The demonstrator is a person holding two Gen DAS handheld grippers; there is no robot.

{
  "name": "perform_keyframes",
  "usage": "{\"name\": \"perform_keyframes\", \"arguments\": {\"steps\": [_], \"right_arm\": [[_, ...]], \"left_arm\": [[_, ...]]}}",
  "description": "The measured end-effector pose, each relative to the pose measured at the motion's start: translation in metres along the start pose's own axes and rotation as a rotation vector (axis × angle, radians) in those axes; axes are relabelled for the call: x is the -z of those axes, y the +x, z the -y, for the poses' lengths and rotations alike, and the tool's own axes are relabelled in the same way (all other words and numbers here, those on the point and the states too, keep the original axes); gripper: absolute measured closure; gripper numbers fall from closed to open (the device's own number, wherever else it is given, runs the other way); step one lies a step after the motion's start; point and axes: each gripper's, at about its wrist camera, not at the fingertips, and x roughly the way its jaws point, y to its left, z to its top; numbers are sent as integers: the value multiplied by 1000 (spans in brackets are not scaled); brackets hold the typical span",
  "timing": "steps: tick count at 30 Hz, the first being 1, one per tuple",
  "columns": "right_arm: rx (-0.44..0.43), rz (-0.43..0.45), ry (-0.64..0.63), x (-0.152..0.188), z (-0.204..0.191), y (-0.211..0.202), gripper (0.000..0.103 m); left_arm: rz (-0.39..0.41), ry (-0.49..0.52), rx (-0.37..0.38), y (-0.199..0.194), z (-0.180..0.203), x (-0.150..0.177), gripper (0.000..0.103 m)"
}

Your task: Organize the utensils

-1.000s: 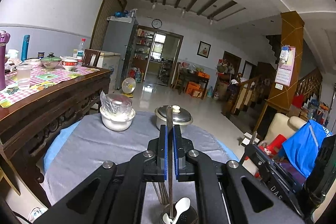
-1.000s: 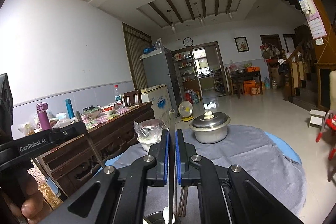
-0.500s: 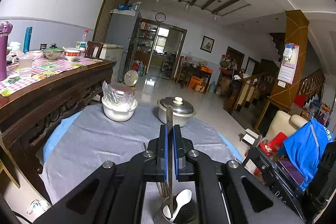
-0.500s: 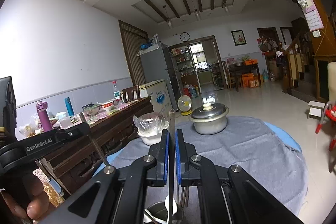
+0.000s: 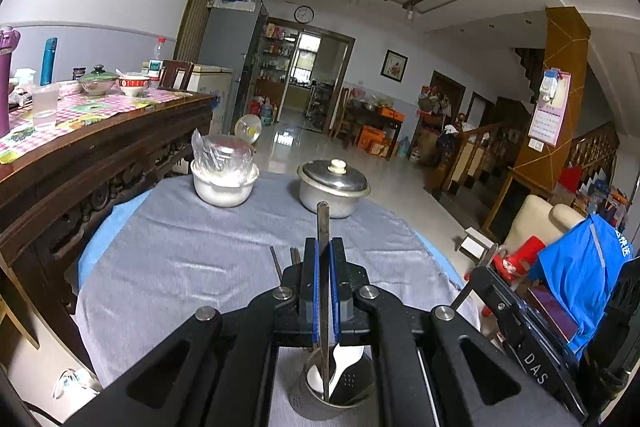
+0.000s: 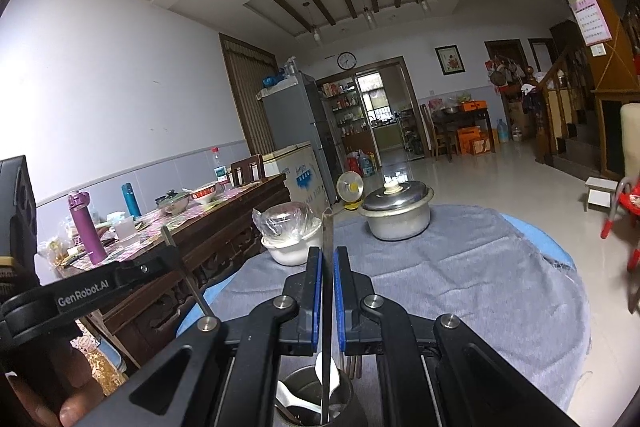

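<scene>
My left gripper (image 5: 324, 251) is shut on a metal chopstick (image 5: 323, 223) held upright, its lower end inside a perforated metal utensil cup (image 5: 308, 405) that holds a white spoon (image 5: 346, 357). My right gripper (image 6: 329, 255) is shut on another metal chopstick (image 6: 327, 235), also upright, its lower end in the same cup (image 6: 316, 391) beside the white spoon (image 6: 320, 367). More chopsticks (image 5: 276, 263) lie on the grey cloth (image 5: 180, 259) just beyond the cup. The left gripper body (image 6: 88, 291) shows at the left of the right wrist view.
A white bowl with a plastic bag (image 5: 223, 179) and a lidded metal pot (image 5: 334, 187) stand at the far side of the round table. A wooden sideboard (image 5: 80, 155) with bottles and bowls is at the left. A chair with a blue garment (image 5: 580, 267) is at the right.
Both grippers have moved down with their chopsticks; the utensil cup has come further into view below and the chopstick ends now reach into it.
</scene>
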Motion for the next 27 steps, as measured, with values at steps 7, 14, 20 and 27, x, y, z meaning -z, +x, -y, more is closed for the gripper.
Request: {"name": "perform_keyframes", "arguments": {"steps": [7, 14, 20, 27], "right_arm": [[10, -6, 15, 4, 4, -2, 97], [16, -14, 28, 7, 8, -2, 97], [15, -33, 38, 12, 10, 1, 97], [13, -40, 39, 15, 10, 4, 96]], "left_arm": [[-15, 4, 2, 0, 3, 5, 98], [-47, 13, -1, 5, 2, 13, 98], [-75, 18, 2, 10, 2, 20, 98], [-97, 19, 15, 15, 3, 25, 98]]}}
